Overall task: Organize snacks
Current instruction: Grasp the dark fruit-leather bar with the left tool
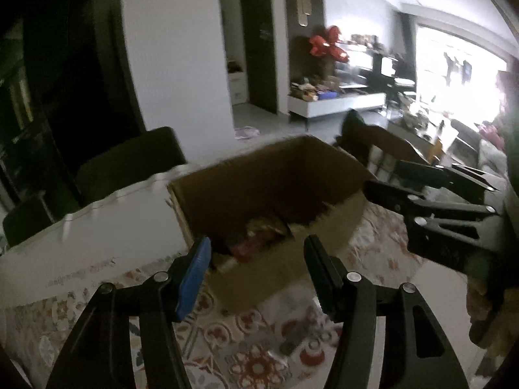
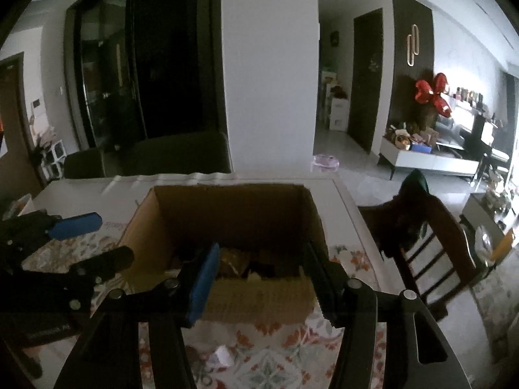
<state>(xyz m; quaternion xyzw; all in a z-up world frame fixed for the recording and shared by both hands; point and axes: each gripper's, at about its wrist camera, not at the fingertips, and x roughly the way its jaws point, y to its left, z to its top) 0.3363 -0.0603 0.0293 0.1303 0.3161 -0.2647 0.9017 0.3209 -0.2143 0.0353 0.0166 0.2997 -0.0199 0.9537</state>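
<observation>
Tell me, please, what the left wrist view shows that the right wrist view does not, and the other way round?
Only the left wrist view shows the bright window and the right tool from outside, open and empty. Only the right wrist view shows the dark glass cabinet and the left tool from outside, also open. Both show the open cardboard box holding snacks, the patterned tablecloth and the red balloons.

Open cardboard box [image 2: 227, 214] on the table, snack packets [image 2: 236, 264] inside
</observation>
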